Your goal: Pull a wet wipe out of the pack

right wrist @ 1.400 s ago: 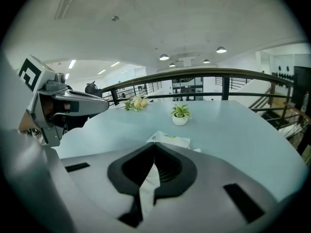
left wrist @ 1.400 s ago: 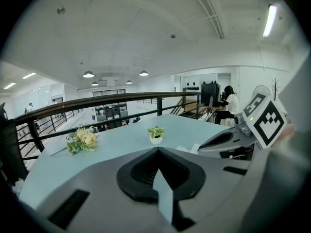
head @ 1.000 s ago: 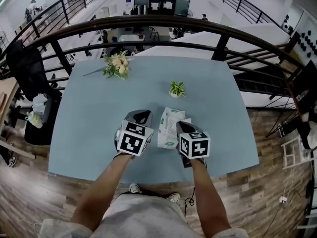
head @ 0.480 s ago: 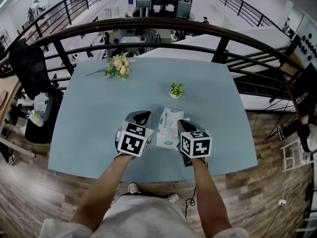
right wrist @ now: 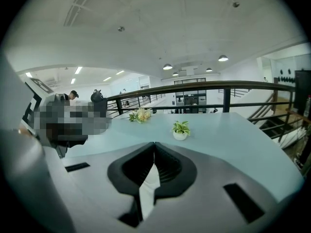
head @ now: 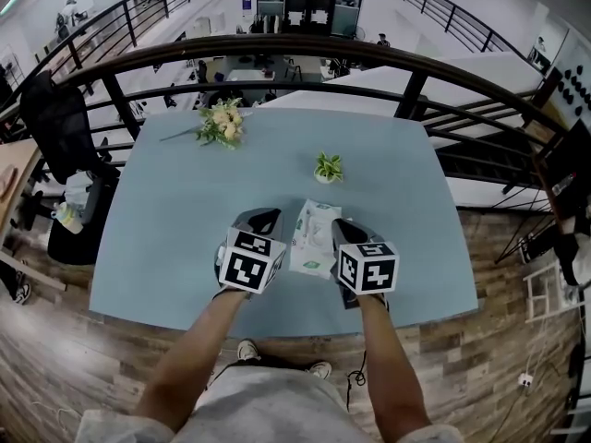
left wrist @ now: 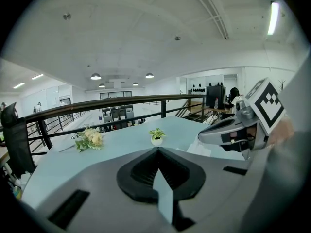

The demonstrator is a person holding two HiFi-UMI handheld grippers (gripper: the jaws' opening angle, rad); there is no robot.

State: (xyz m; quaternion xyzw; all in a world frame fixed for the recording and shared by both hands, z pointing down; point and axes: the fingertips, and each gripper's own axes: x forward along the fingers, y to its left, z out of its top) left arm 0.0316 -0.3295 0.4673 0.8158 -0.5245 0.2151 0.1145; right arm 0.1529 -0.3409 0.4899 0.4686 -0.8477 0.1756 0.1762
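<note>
The white and green wet wipe pack (head: 310,243) lies on the light blue table (head: 175,210), between my two grippers. My right gripper (head: 340,230) is at the pack's right side with its jaws shut. In the right gripper view a white strip of wet wipe (right wrist: 147,188) is pinched between them. My left gripper (head: 261,218) hovers just left of the pack; its jaws (left wrist: 156,152) meet at the tip with nothing held. The left gripper view shows the pack's white corner (left wrist: 206,147) under the right gripper (left wrist: 228,130).
A small potted plant (head: 328,166) stands beyond the pack, and a bunch of pale flowers (head: 220,123) lies at the far left of the table. A dark railing (head: 295,49) runs behind the table. A black chair (head: 51,127) is at the left.
My right gripper has lifted slightly, still shut on the white wipe. The left gripper has stayed where it was.
</note>
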